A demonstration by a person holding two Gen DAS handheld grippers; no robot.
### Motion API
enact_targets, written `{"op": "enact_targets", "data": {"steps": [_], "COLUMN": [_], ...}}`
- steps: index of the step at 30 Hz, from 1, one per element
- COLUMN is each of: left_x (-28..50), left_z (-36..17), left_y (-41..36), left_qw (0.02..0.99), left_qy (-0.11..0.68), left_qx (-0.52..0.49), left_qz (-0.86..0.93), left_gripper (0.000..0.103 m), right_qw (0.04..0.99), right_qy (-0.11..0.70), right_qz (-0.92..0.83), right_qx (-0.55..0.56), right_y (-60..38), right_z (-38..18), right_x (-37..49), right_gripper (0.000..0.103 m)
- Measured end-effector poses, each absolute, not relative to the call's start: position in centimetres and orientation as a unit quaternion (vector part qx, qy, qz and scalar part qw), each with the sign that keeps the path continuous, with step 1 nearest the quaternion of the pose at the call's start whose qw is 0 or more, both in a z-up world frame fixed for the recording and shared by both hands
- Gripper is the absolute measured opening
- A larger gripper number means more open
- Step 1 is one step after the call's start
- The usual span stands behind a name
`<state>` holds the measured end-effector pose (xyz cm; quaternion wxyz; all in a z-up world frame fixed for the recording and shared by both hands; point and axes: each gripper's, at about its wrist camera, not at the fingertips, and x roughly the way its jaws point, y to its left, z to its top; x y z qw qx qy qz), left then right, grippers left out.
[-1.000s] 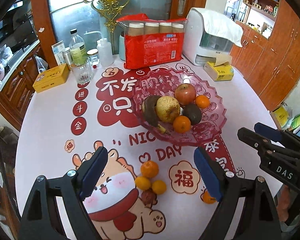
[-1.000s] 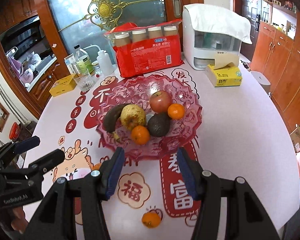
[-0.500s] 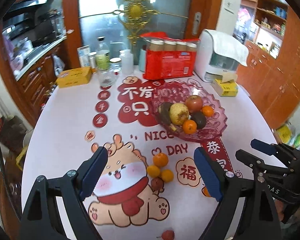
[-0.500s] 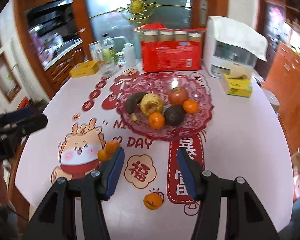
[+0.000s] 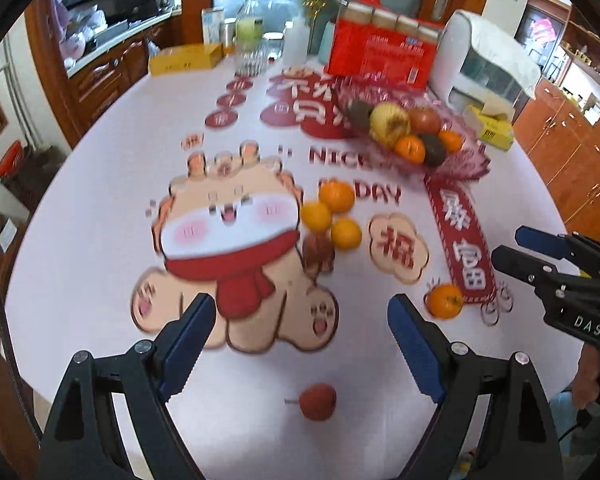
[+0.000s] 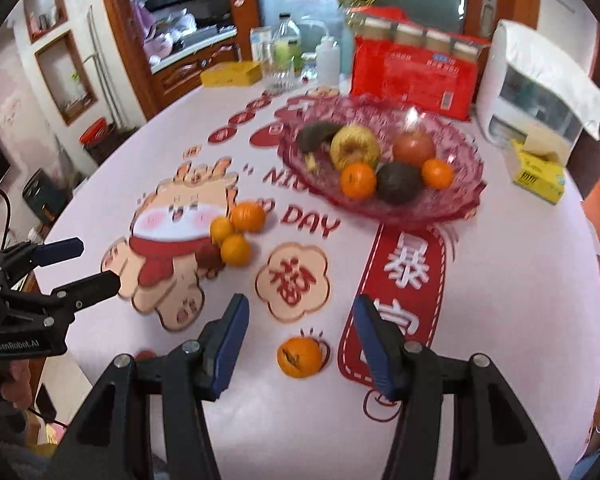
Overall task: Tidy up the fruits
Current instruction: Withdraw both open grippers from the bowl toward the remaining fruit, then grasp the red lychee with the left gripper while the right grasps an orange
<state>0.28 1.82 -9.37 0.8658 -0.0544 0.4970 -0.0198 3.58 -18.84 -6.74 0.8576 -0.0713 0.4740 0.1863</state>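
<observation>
Near the bench's front edge, the left gripper (image 5: 300, 340) hangs above the surface with its jaws spread wide, holding and touching nothing; a small red fruit (image 5: 318, 401) lies on the bench (image 5: 100, 200) just in front of it. The right gripper (image 6: 300, 340) is likewise wide apart and empty, with a single orange (image 6: 299, 357) on the bench between its blue fingertips (image 6: 230, 344). Further in, three oranges (image 6: 236, 232) cluster together, touching, with a dark red fruit (image 5: 318, 252) beside them. Beyond, toward the far right edge, the pink glass fruit bowl (image 6: 466, 184) holds an apple, oranges, an avocado, a yellow fruit and a banana.
</observation>
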Motion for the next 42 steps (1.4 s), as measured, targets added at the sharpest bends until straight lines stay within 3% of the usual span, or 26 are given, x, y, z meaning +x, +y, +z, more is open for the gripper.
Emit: {"op": "enact_targets", "data": {"steps": [4,13,18,23,33,37,42], "left_x": [-1.4,-3.2,-3.6,-3.8,-4.3,-4.5,-4.4], "left_z": [-12.2,-16.9,-17.3,-18.1,-18.4,-18.4,-18.3], "left_y": [1.0,0.4,0.4,0.2,0.4,-0.1,-0.6], "left_qw": [0.861,0.842,0.844,0.835,0.839,0.842,0.845], "left_qy": [0.507,0.534,0.529,0.541,0.533,0.53,0.528], "left_qx": [-0.047,-0.074,-0.085,-0.095,-0.102,-0.089,-0.077], "left_qz": [-0.001,0.019,0.03,0.038,0.047,0.04,0.032], "left_gripper": [0.087,0.07,0.066,0.054,0.05,0.029,0.027], "right_qw": [0.845,0.823,0.815,0.805,0.801,0.802,0.803], "right_qy": [0.487,0.511,0.516,0.521,0.524,0.521,0.52], "right_qz": [0.205,0.23,0.244,0.26,0.266,0.269,0.269], "right_qx": [-0.086,-0.096,-0.101,-0.116,-0.117,-0.114,-0.111], "right_y": [-19.1,-19.4,-19.1,-18.5,-18.9,-18.9,-18.9], "right_z": [-9.4,-13.9,-15.2,-16.3,-17.2,-17.2,-17.2], "right_x": [3.2,3.5,3.9,3.8,4.0,4.0,3.8], "right_gripper": [0.055,0.055,0.055,0.054,0.05,0.042,0.039]}}
